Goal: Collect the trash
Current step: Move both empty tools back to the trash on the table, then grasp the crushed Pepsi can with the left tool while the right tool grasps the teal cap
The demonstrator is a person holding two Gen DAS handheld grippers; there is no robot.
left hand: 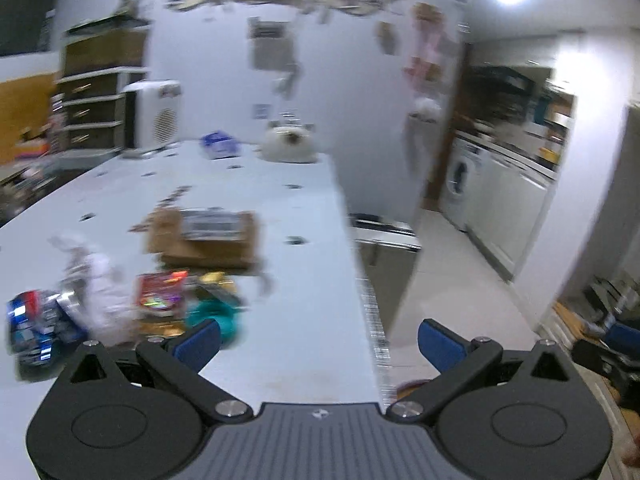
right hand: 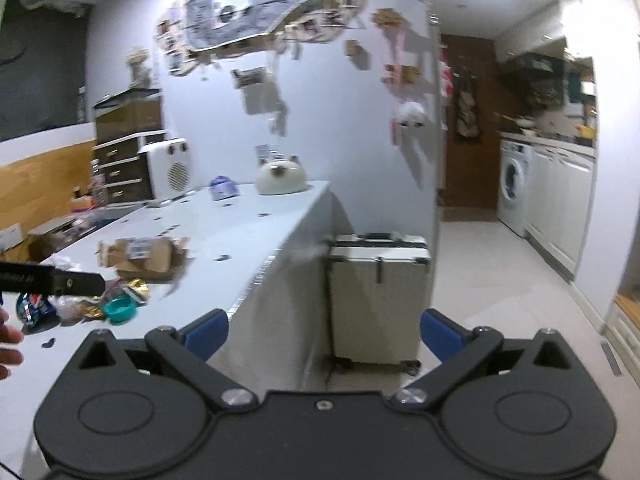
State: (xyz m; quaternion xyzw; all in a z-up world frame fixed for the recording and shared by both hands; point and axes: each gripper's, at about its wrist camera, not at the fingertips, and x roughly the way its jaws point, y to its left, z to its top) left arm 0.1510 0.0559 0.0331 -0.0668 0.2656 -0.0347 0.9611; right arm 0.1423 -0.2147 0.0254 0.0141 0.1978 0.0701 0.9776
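so, left gripper [left hand: 319,338]: fingers spread apart, empty, above the tabletop [left hand: 288,208] edge
right gripper [right hand: 324,332]: fingers apart, holding nothing
trash: wrappers [left hand: 160,294], a teal cup [left hand: 216,314] and a blue packet [left hand: 34,322] heaped near the tabletop's near left
box [left hand: 204,240]: cardboard, just behind the heap
suitcase [right hand: 378,296]: on the floor beside the tabletop

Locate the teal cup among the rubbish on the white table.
In both views the teal cup sits at the right end of the wrapper pile, just in front of the torn cardboard box, near the table's front edge.
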